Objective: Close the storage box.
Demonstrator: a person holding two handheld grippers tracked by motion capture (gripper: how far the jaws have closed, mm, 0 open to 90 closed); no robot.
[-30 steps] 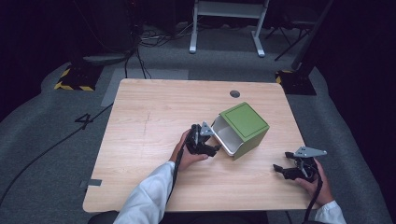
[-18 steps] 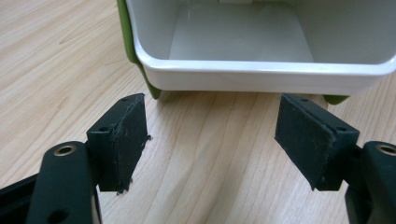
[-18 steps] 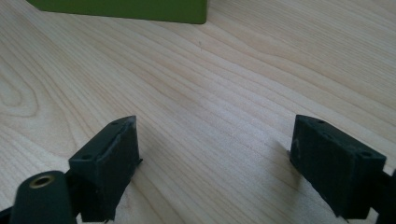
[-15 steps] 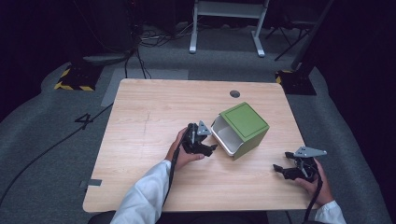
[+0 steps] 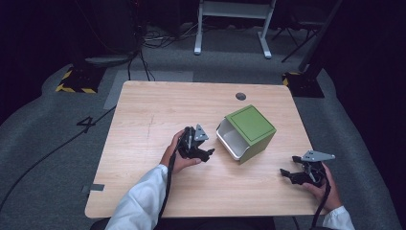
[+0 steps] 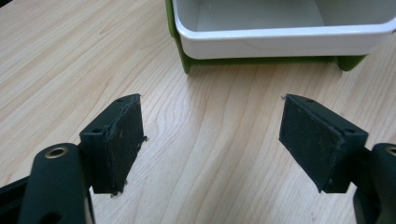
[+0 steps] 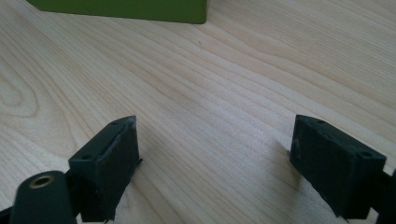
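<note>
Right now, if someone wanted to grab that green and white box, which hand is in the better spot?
Left, probably. The left gripper sits open beside the box, facing its white open mouth. The right gripper is farther off, seeing only a green side.

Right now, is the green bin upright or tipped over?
Tipped: the green bin lies on its side, white opening facing the left gripper.

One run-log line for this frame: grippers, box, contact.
left gripper: open, facing box opening, apart | right gripper: open, empty, apart | green box: on its side on table, white inside
</note>
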